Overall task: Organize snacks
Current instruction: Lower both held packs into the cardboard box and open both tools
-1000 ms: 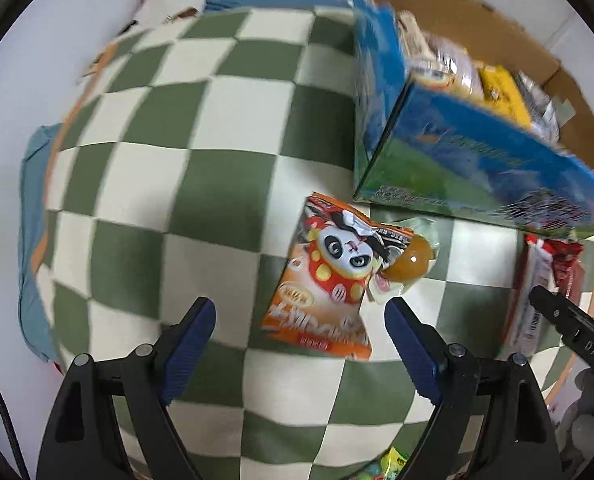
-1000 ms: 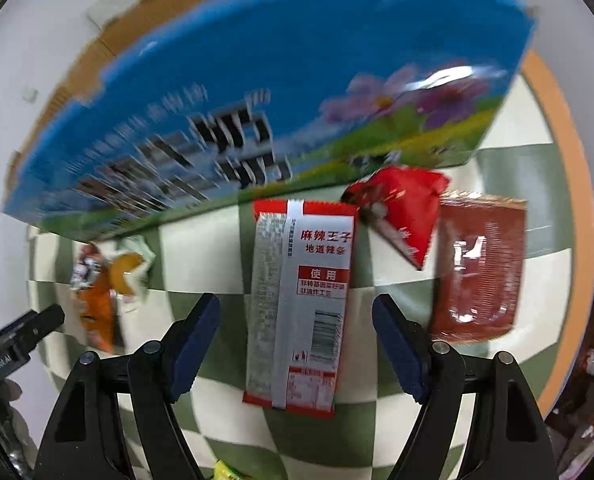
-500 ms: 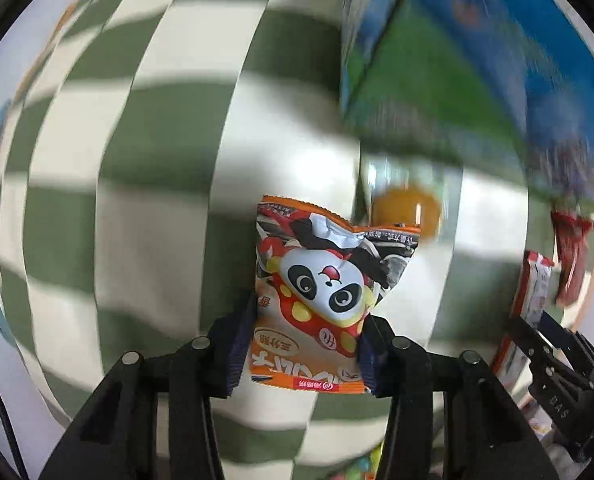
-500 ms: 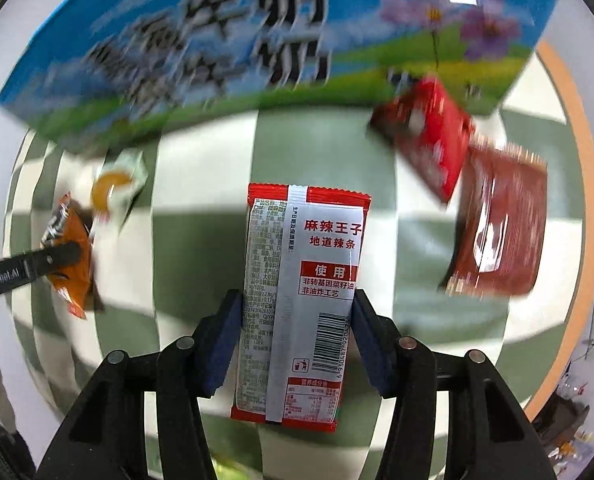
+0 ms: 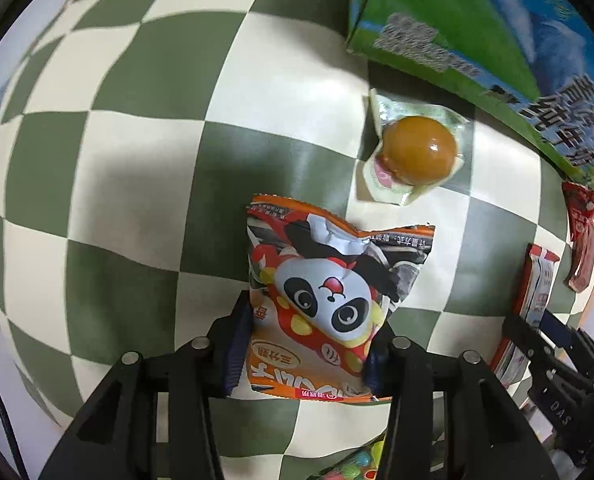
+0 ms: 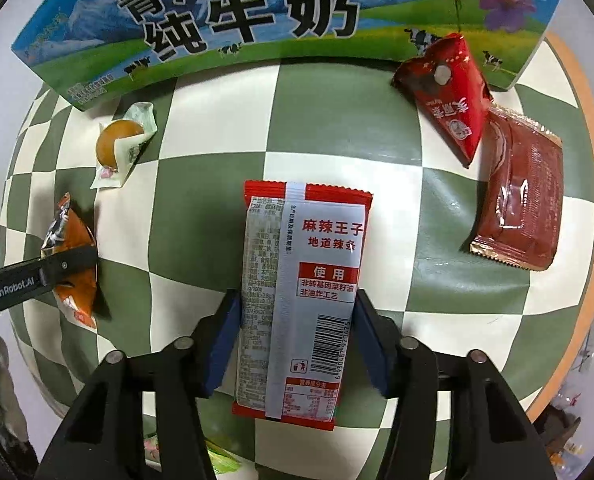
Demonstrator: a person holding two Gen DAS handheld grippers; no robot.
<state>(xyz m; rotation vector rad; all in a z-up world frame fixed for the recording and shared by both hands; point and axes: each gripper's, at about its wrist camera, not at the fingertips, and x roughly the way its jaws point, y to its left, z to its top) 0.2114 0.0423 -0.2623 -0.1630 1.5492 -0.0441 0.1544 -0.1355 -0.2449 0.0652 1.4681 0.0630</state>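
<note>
An orange snack packet with a panda on it [image 5: 329, 292] lies on the green-and-white checked cloth [image 5: 137, 160]. My left gripper [image 5: 309, 332] points straight down and is shut on the packet's lower half, pads pressed on both sides. A red-and-white spicy strip packet [image 6: 305, 264] lies lengthwise between the pads of my right gripper [image 6: 297, 308]. Its jaws are closing, and both pads touch the packet's long edges. In the right wrist view the orange packet [image 6: 73, 296] shows at far left under a black finger.
A blue-and-green milk carton box [image 6: 257, 12] stands along the far side. A wrapped brown egg [image 5: 417, 150] lies close beside it. A red triangular packet [image 6: 453, 92] and a dark red packet [image 6: 521, 204] lie at the right, near the table's orange rim [image 6: 589, 160].
Both grippers came down over their packets with jaws wide apart, then closed. The left one now pinches the panda packet, and the right one has closed in on the red-and-white packet.
</note>
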